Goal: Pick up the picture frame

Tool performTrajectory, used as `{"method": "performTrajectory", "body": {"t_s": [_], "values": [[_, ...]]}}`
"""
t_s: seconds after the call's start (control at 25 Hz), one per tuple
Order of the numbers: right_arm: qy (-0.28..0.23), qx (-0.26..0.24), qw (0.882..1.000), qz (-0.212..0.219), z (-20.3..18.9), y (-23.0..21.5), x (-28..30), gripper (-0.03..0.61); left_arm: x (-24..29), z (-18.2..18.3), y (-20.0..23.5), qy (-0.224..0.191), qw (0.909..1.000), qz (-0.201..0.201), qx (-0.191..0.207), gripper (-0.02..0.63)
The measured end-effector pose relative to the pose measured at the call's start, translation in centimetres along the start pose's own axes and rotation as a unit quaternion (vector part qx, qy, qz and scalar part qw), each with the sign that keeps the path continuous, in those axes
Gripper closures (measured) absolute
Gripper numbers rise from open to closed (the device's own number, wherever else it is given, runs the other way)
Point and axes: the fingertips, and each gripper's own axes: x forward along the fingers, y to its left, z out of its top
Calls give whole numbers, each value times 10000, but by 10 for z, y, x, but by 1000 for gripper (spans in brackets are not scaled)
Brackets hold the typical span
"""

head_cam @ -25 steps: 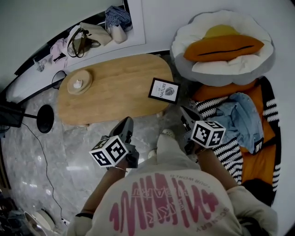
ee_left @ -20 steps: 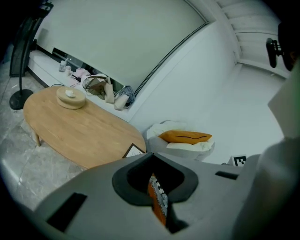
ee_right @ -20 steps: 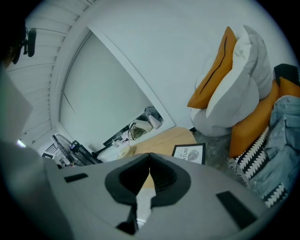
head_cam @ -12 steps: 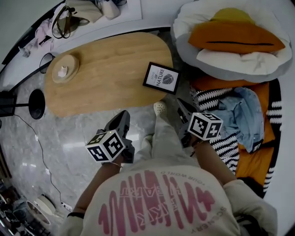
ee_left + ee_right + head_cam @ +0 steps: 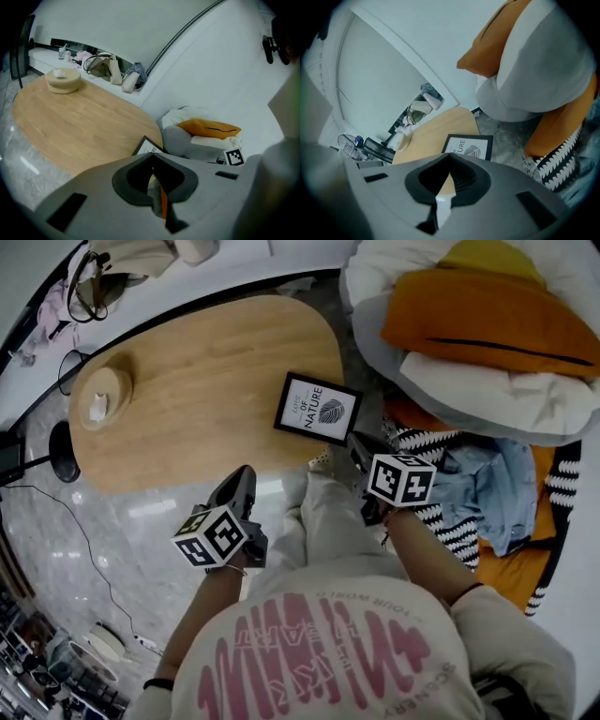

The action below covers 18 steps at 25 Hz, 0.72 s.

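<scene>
A black picture frame [image 5: 318,409] with a white print lies flat on the right end of the oval wooden table [image 5: 187,390]. It also shows in the right gripper view as the picture frame [image 5: 469,146] just beyond the jaw tips, and partly as the picture frame [image 5: 146,146] in the left gripper view. My right gripper [image 5: 357,444] is shut and empty, close to the frame's near right corner. My left gripper [image 5: 242,482] hangs shut and empty over the floor beside the table's near edge.
A round wooden dish [image 5: 98,401] sits at the table's left end. A big cushion with an orange pillow [image 5: 487,320] lies to the right, with a striped rug [image 5: 450,521] and denim cloth [image 5: 497,484] below it. A white ledge [image 5: 141,268] with bags runs behind the table.
Both grippers have dropped and moved forward toward the table. The right one now sits near the frame's corner. The table and frame appear larger and closer.
</scene>
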Motion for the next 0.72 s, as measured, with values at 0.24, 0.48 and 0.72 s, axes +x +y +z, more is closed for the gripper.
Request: {"method": "performTrajectory", "body": {"t_s": [0.24,0.48,0.72], "values": [[956,-97,9950,-282,-26,-49,45,572,30,-13,11,435,9979,394,-291,609],[1551,113,9871,-385,-41,-89,69,510,30,-17,19,658,9950,666,-357,609],[1940,65,9808,-184,-43,-94,95,260,16,-11,34,508,9915,1004,-651,609]]}}
